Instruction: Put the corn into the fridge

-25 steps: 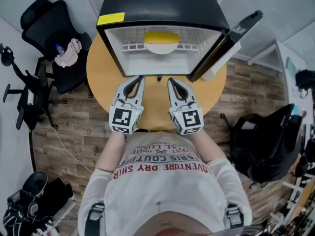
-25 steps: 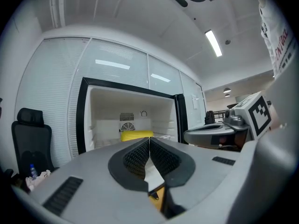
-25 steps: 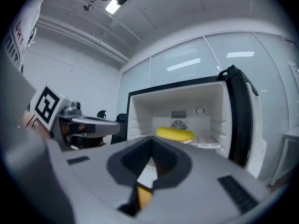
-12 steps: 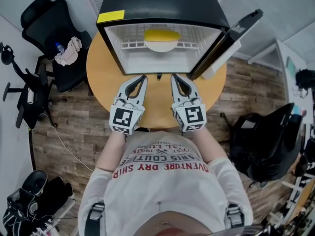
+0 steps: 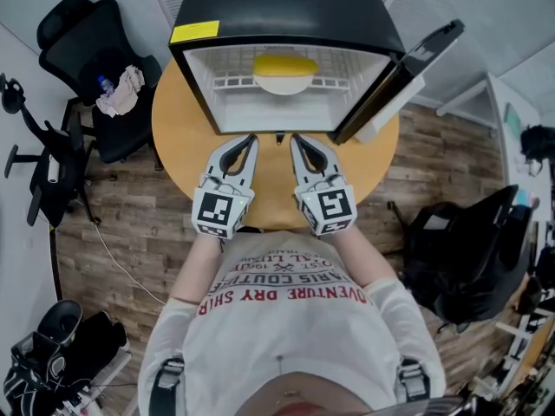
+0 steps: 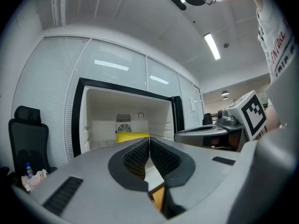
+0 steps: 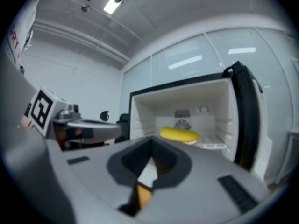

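The yellow corn (image 5: 284, 62) lies on a white dish (image 5: 284, 81) on the wire shelf inside the open black fridge (image 5: 286, 16). It also shows as a yellow shape at the back of the fridge in the left gripper view (image 6: 132, 136) and the right gripper view (image 7: 179, 134). My left gripper (image 5: 251, 138) and right gripper (image 5: 294, 138) hover side by side over the round wooden table (image 5: 178, 146), just outside the fridge opening, pointing at it. Both are shut with nothing between their pads (image 6: 140, 154) (image 7: 161, 158).
The fridge door (image 5: 401, 78) stands open to the right of the opening. A black office chair (image 5: 91, 46) with a cloth and a bottle stands at the left, another black chair (image 5: 460, 250) at the right. Shoes (image 5: 52, 336) lie on the wooden floor.
My right gripper swung slightly right, then back left toward the left gripper. The left gripper, the corn and the fridge door have not moved.
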`<control>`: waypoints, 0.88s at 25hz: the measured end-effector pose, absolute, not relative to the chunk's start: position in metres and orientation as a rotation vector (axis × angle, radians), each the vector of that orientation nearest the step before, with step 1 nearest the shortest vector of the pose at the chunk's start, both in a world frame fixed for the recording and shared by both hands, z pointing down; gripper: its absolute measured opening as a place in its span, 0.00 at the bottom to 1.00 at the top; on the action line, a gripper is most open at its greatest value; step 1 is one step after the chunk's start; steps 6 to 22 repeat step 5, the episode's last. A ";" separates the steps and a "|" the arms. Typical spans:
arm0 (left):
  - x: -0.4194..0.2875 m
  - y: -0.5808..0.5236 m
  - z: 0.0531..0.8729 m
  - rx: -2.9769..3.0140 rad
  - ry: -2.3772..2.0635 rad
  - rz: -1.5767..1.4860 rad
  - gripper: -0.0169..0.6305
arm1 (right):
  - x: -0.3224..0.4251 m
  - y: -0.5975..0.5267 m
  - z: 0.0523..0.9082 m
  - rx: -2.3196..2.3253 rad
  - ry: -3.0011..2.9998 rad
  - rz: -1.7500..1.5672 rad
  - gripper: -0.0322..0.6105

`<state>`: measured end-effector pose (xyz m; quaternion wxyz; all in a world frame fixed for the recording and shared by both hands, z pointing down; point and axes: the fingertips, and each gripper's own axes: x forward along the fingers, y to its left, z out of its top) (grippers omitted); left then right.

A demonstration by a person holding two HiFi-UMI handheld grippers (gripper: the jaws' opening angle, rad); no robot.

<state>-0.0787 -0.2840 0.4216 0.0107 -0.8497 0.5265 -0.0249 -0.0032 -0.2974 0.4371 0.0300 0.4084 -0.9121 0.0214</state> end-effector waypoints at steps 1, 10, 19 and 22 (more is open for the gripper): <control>-0.080 -0.285 0.422 -2.649 1.648 -0.076 0.07 | -0.006 -0.298 0.437 1.250 -2.817 0.070 0.09; -0.080 -0.290 0.422 -2.651 1.657 -0.066 0.07 | -0.011 -0.299 0.438 1.236 -2.828 0.083 0.09; -0.080 -0.290 0.422 -2.651 1.657 -0.066 0.07 | -0.011 -0.299 0.438 1.236 -2.828 0.083 0.09; -0.080 -0.290 0.422 -2.651 1.657 -0.066 0.07 | -0.011 -0.299 0.438 1.236 -2.828 0.083 0.09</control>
